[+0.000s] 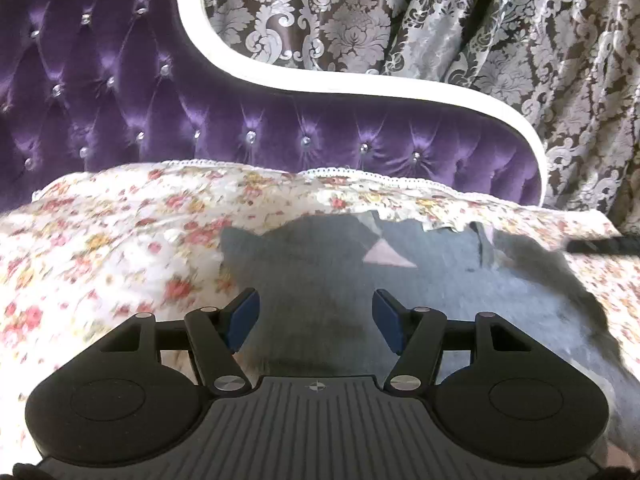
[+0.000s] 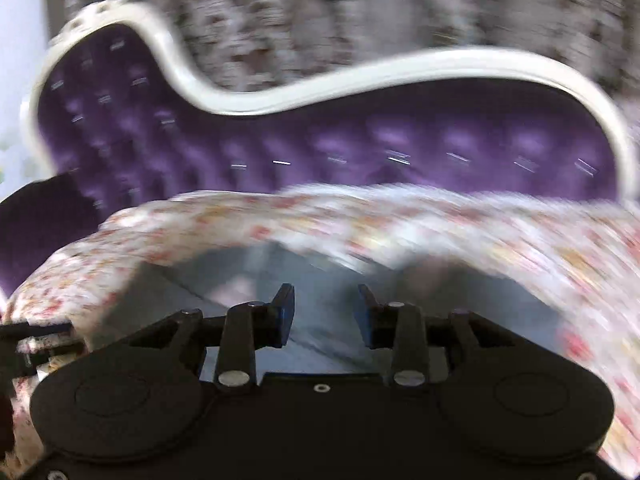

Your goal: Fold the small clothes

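Left gripper hangs wide and empty over the grey garment on the floral bedspread, cloth stretching rightward; right gripper, also apart, hovers just above it.

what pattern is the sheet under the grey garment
Small pink and yellow flowers on white floral sheet; clearest in the left wrist view.

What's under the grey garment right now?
The grey garment lies on a floral cover that shows all round it. What the cover hides beneath cannot be seen.
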